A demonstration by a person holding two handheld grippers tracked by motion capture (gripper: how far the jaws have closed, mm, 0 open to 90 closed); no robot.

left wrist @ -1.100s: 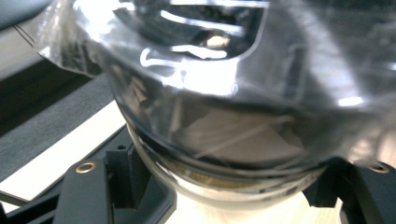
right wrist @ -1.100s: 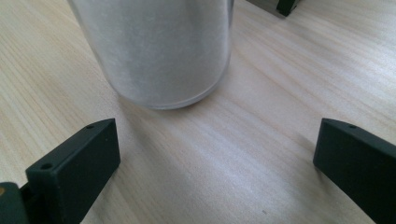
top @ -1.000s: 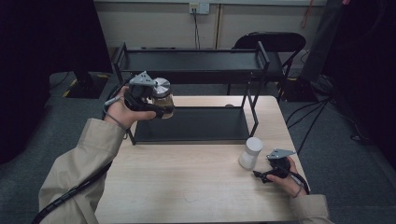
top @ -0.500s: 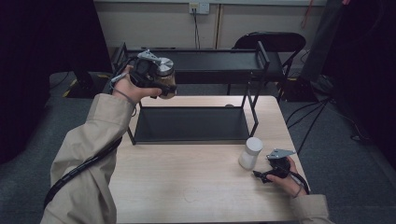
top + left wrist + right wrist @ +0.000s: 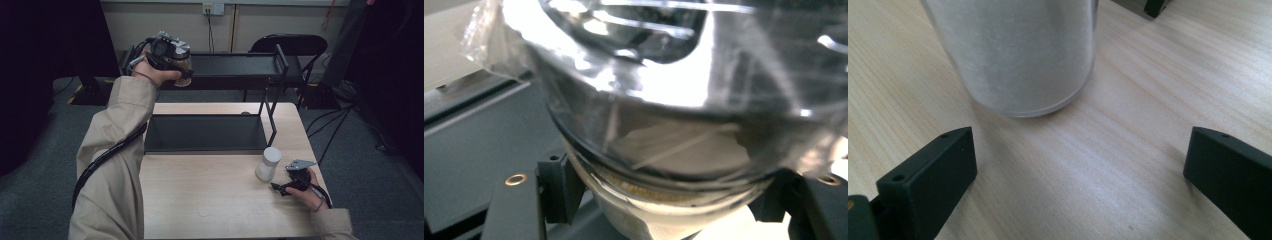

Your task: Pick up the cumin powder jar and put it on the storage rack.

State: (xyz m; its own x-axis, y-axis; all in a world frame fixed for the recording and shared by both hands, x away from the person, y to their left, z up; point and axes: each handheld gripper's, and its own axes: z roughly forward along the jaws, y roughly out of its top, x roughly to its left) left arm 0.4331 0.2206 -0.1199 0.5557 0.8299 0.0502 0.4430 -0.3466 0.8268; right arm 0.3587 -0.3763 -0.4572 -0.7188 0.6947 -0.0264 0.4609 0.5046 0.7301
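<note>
My left gripper [image 5: 175, 62] is raised at the back left, over the left end of the rack's top shelf [image 5: 235, 65], shut on a glass jar [image 5: 181, 64] with brownish contents. In the left gripper view the jar [image 5: 674, 120] sits between the jaws, covered in shiny clear wrap. A white cylindrical container [image 5: 268, 163] stands on the table at the right. My right gripper [image 5: 281, 188] rests open just to its right front. In the right gripper view the container [image 5: 1015, 55] stands just beyond the spread jaws, not between them.
A black two-level metal rack [image 5: 205, 132] takes up the back half of the wooden table [image 5: 210, 200]. A dark chair [image 5: 295, 45] stands behind the rack. Cables [image 5: 340, 125] trail over the floor to the right.
My left gripper has carried the jar up and away from the lower shelf's front to above the top shelf's left end. The right gripper and white container have stayed put.
</note>
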